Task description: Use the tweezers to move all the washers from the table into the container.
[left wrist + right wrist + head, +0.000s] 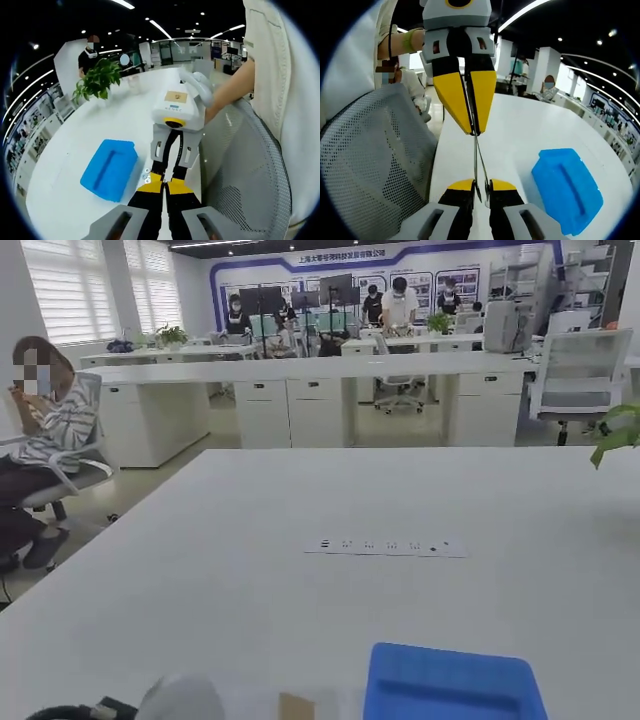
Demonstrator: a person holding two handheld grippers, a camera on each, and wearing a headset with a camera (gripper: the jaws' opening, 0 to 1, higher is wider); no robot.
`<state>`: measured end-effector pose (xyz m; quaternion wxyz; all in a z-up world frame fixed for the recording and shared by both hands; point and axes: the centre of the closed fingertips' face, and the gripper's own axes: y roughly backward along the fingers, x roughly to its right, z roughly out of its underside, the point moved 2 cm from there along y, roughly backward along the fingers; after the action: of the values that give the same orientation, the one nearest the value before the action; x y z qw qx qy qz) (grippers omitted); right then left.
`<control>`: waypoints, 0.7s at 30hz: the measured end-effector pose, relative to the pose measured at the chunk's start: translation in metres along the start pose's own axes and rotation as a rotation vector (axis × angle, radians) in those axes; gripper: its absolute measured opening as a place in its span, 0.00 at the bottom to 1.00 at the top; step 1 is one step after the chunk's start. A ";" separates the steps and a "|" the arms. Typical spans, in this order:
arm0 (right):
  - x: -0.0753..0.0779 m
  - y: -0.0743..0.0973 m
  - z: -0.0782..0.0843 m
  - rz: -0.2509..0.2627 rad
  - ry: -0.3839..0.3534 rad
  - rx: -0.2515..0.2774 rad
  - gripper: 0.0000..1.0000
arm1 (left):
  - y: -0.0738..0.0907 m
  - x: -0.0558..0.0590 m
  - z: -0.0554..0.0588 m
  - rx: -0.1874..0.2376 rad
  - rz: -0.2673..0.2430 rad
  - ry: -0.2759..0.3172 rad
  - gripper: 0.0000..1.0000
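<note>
White workbench (300,500) is holding a bright blue plastic container (567,187). The left gripper (472,131) and right gripper (481,189) are both pinching skinny silver tweezers (476,160) near it, I think.

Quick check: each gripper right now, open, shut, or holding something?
Left gripper: shut on one end of the tweezers.
Right gripper: shut on the other end of the tweezers.
</note>
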<state>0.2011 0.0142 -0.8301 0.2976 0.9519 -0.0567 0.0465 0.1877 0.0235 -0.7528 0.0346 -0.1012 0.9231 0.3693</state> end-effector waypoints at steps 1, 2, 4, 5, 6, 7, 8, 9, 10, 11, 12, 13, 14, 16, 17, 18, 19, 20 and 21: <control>0.000 0.000 0.001 0.001 0.003 -0.003 0.07 | -0.002 -0.001 0.000 -0.009 0.007 -0.006 0.00; 0.001 0.000 0.002 0.001 -0.001 -0.005 0.07 | -0.003 -0.001 0.000 -0.015 0.010 -0.012 0.00; 0.003 -0.001 0.004 0.002 -0.015 -0.003 0.07 | -0.005 -0.003 -0.001 -0.023 0.017 -0.022 0.00; 0.004 -0.001 0.005 0.004 -0.017 -0.006 0.07 | -0.007 -0.003 -0.001 -0.026 0.021 -0.028 0.00; 0.004 -0.001 0.005 0.005 -0.019 -0.007 0.07 | -0.008 -0.005 -0.001 -0.030 0.025 -0.032 0.00; 0.005 -0.001 0.007 0.006 -0.026 -0.010 0.07 | -0.009 -0.006 -0.001 -0.034 0.030 -0.033 0.00; 0.006 -0.001 0.008 0.009 -0.024 -0.013 0.07 | -0.010 -0.006 -0.001 -0.038 0.033 -0.035 0.00; 0.007 -0.001 0.009 0.015 -0.020 -0.019 0.07 | -0.011 -0.008 0.000 -0.045 0.036 -0.038 0.00; 0.007 -0.002 0.009 0.012 -0.024 -0.019 0.07 | -0.011 -0.009 0.000 -0.050 0.036 -0.037 0.00; 0.005 -0.003 0.010 -0.001 -0.044 -0.017 0.07 | -0.012 -0.010 0.001 -0.054 0.046 -0.026 0.00; 0.005 -0.004 0.011 -0.007 -0.065 -0.016 0.08 | -0.013 -0.008 0.002 -0.059 0.067 -0.014 0.00; 0.005 -0.005 0.012 -0.009 -0.066 -0.016 0.09 | -0.014 -0.009 -0.001 -0.045 0.071 -0.013 0.00; 0.004 -0.005 0.012 -0.008 -0.063 -0.019 0.09 | -0.014 -0.010 -0.001 -0.046 0.080 -0.008 0.00; 0.005 -0.004 0.013 -0.003 -0.055 -0.027 0.09 | -0.015 -0.012 -0.002 -0.045 0.092 -0.003 0.00; 0.005 -0.004 0.013 -0.002 -0.058 -0.027 0.09 | -0.016 -0.014 -0.002 -0.046 0.093 -0.001 0.00; 0.005 -0.004 0.013 -0.002 -0.062 -0.026 0.09 | -0.016 -0.015 -0.002 -0.047 0.096 0.001 0.00; 0.006 -0.004 0.013 0.001 -0.062 -0.027 0.09 | -0.016 -0.016 -0.002 -0.048 0.099 0.002 0.00; 0.006 -0.004 0.013 0.004 -0.057 -0.027 0.09 | -0.016 -0.016 -0.002 -0.049 0.102 0.003 0.00; 0.006 -0.004 0.013 0.005 -0.057 -0.026 0.09 | -0.016 -0.016 -0.002 -0.050 0.105 -0.003 0.00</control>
<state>0.2085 0.0095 -0.8418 0.3080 0.9488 -0.0681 0.0191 0.2072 0.0132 -0.7599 0.0139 -0.0528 0.9176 0.3938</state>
